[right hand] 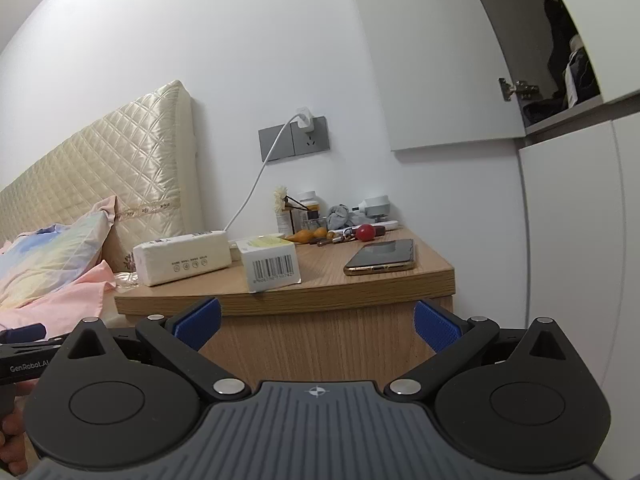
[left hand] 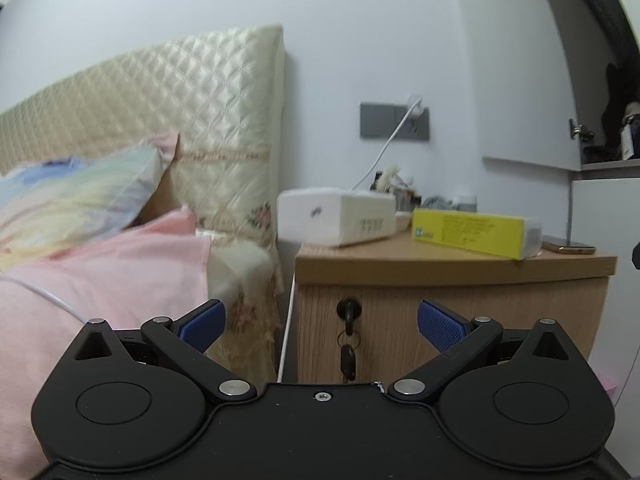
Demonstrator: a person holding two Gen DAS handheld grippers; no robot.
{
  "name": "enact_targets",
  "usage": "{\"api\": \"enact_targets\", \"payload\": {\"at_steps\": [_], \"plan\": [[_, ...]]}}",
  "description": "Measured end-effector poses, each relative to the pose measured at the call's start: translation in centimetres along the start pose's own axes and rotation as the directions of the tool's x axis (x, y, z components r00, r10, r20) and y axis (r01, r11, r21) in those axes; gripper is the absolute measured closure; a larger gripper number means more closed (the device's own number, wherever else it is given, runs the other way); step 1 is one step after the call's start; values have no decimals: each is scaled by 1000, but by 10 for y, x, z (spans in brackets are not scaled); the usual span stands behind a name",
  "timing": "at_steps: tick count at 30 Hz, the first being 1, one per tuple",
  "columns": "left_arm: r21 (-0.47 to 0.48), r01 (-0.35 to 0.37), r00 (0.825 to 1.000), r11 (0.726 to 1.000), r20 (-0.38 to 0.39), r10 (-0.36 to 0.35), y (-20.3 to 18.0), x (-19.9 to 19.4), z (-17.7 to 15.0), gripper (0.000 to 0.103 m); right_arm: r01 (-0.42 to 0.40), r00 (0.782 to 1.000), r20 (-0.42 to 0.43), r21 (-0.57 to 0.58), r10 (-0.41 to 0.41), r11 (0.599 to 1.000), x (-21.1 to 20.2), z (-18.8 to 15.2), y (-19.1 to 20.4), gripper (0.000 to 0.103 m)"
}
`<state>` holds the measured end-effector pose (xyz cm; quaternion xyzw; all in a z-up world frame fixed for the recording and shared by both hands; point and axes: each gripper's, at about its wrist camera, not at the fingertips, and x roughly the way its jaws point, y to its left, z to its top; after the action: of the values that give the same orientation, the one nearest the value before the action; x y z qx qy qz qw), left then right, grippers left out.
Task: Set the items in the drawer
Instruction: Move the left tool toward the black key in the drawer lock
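Spread left hand-held gripper (left hand: pixel 320 326) facing closed drawer (left hand: pixel 452 320).

Drawer: light wood-grain drawer front of the bedside cabinet (left hand: pixel 480 320), closed, flush under the curved worktop (right hand: pixel 360 280) edge; a black key (left hand: pixel 349 312) sits in its lock at the left, with a second key hanging below on a ring.
Tissue pack: white soft rectangular tissue pack (right hand: pixel 182 258), lying flat and lengthwise at the worktop's 9 o'clock side, printed icons facing front.
Box: yellow-and-white rectangular cardboard box (right hand: pixel 272 264), lying flat just beside the tissue pack toward 3 o'clock, its barcode end overhanging the front edge at 6 o'clock.
Phone: dark smartphone with a gold rim (right hand: pixel 382 256), flat, screen up, at 3 o'clock, well apart from the box.
Small items: red ball, orange pieces, bottles, grey cloth clustered at 12 o'clock; details too small to tell.
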<state>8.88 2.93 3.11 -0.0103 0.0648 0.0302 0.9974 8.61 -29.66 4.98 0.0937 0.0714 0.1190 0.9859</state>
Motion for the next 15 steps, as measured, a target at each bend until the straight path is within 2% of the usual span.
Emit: {"api": "enact_targets", "payload": {"at_steps": [4,9,15], "plan": [[51,23,1000,998,-20,-22,-3,19,-6,1,-31,997,-68,-4,30,1000,18,-4,-11,0],[91,42,997,995,-61,-36,-3,39,-16,1,-29,997,-76,-77,23,997,27,-16,-25,0],[139,65,993,988,-105,-51,-4,64,-27,1,-27,995,-93,-51,22,998,35,-29,-56,0]]}}
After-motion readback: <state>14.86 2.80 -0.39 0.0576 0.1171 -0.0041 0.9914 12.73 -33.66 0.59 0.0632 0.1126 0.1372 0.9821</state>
